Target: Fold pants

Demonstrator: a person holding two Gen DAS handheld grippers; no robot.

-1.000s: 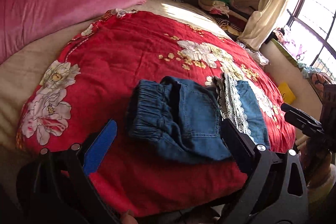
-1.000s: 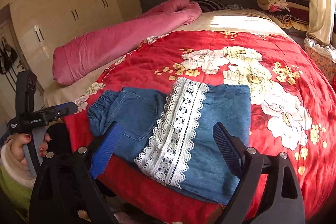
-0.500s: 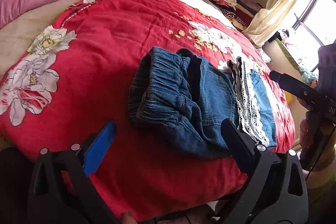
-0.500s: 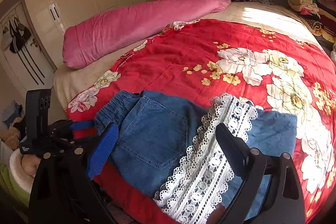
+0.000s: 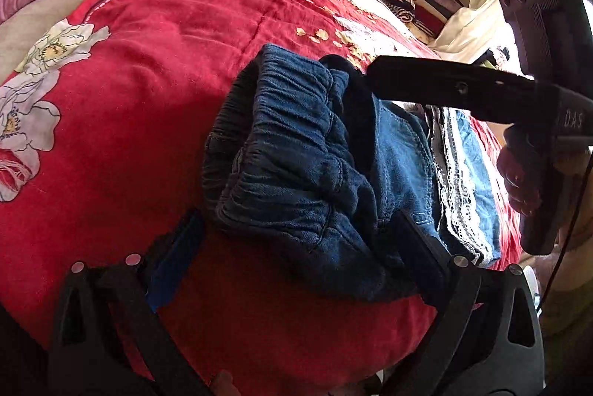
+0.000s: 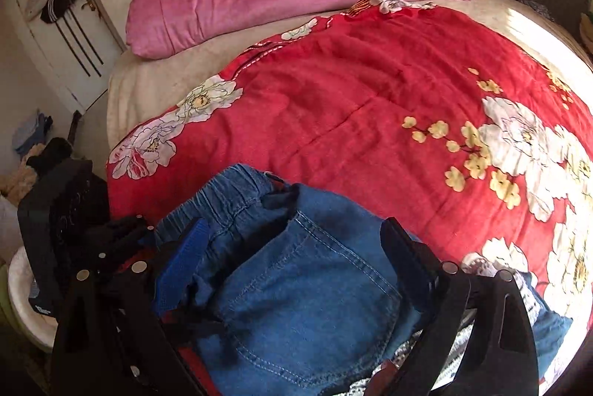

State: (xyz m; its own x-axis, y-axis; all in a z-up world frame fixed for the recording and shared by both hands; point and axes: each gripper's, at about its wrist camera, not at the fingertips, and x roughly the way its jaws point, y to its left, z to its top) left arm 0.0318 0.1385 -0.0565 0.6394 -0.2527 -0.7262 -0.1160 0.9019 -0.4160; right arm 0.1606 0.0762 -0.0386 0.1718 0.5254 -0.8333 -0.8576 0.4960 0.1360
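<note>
**Denim bunched at the waistband, both tools closing in**

Denim pants [image 5: 315, 181] lie near the bed's front edge on the red floral quilt [image 5: 148, 69], low and centre in both views. They are already doubled over: a lace-trimmed cuff [image 5: 456, 188] lies across the seat at the right of the left wrist view. The elastic waistband [image 5: 281, 136] is puckered and standing open, facing lower left in that frame, so the bundle's long axis runs from there toward the right edge.

The left gripper [image 5: 296, 255] has its fingers apart, straddling the waistband's near corner with nothing pinched. The right gripper [image 6: 296, 247] is likewise spread over the back pocket [image 6: 315, 303], its fingers low against the cloth; I cannot tell whether they press on it.

The likely trouble is the gathered waist. A bite there may catch only the top layer of the open band, and lifting would peel the layers apart and undo the fold. The bundle also sits close to the mattress edge, so a pull toward the person could drag it off the quilt. With both tools crowding one end, they could knock together.
</note>
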